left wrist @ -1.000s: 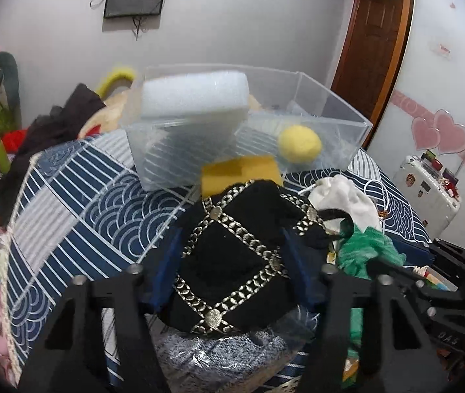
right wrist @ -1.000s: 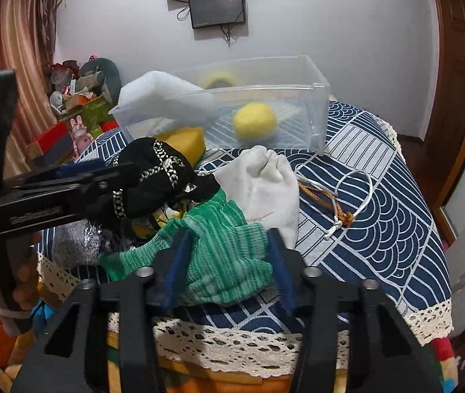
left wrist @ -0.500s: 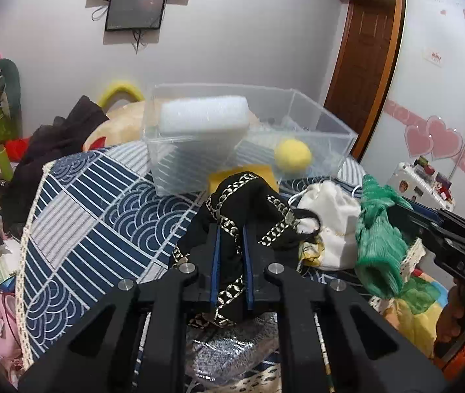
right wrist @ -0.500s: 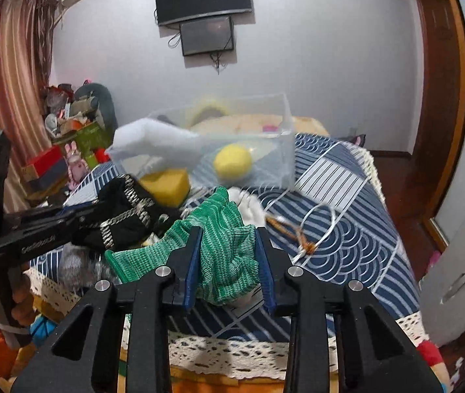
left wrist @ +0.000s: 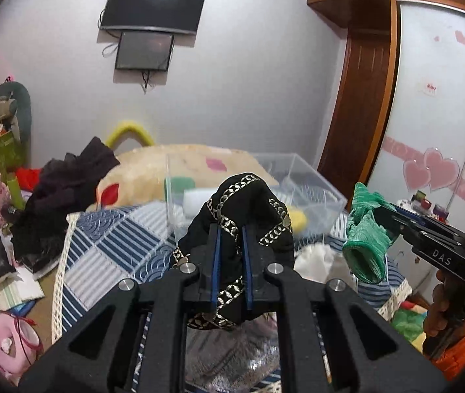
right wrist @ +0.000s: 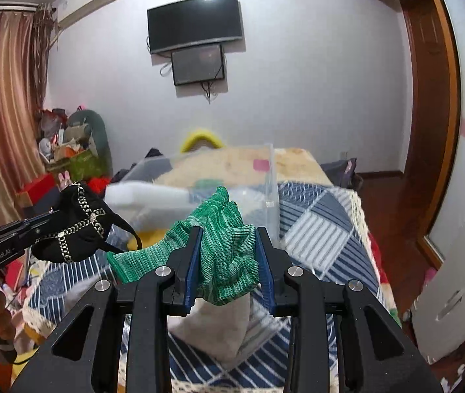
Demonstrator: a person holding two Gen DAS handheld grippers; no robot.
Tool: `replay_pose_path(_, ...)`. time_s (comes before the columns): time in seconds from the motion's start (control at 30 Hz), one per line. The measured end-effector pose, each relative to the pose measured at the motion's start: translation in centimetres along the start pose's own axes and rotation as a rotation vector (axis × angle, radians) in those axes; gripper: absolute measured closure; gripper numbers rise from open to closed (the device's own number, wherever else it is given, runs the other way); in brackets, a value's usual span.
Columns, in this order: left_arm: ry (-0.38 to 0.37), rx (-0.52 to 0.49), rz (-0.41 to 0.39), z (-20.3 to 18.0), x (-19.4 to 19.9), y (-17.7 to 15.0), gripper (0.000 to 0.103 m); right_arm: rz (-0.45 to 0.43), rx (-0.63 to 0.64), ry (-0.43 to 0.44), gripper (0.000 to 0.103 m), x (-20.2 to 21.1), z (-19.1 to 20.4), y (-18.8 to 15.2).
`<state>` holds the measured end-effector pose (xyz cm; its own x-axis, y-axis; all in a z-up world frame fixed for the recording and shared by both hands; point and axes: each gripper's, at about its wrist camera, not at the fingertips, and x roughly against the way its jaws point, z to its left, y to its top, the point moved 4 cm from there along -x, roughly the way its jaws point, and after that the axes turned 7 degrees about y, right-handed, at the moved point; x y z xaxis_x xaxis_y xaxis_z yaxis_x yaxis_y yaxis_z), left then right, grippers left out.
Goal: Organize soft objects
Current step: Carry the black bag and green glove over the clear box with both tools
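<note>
On the blue patterned bedcover: clear plastic bin, rigid, open-topped, already holding a white foam block and yellow ball.
Aloft, short of the bin: black chain-trimmed pouch, limp, light, pinched through its middle by the left gripper, jaws clenched on it; metal trim may slide, so fabric is the better hold.
Beside it: green knit glove, stretchy, featherweight, bunched in the right gripper, jaws clamped on it, cuff dangling loose and likely to snag.
</note>
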<state>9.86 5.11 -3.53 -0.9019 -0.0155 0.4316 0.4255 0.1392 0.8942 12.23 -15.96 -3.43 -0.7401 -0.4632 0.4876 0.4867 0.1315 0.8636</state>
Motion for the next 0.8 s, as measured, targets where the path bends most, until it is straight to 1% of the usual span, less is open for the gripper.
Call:
replay_pose_path(0.1,0.013,0.004,-0.029,0.2,-0.2,1.2,0.092,-0.03,0.013,0.01,0.074,0.1,0.5,1.2)
replay_pose_path(0.3,0.04,0.005,-0.087,0.1,-0.5,3.8,0.092,-0.082,0.042,0.002,0.074,-0.6,1.2,3.3)
replay_pose_path(0.37,0.052,0.004,-0.112,0.0,-0.7,4.7,0.092,-0.087,0.041,-0.001,0.074,-1.1,1.2,3.8)
replay_pose_path(0.5,0.067,0.011,-0.137,0.1,-1.5,5.8,0.092,-0.099,0.047,-0.008,0.074,-2.0,1.4,4.7)
replay_pose_path(0.57,0.099,0.014,-0.146,0.2,-2.3,6.1,0.092,-0.105,0.046,-0.019,0.074,-2.7,1.4,5.2)
replay_pose_path(0.63,0.118,0.019,-0.141,0.4,-3.2,6.4,0.092,-0.104,0.039,-0.028,0.074,-3.2,1.3,5.5)
replay_pose_path(0.8,0.111,0.031,-0.094,1.0,-6.2,6.6,0.092,-0.085,0.032,-0.064,0.074,-5.2,1.0,5.7)
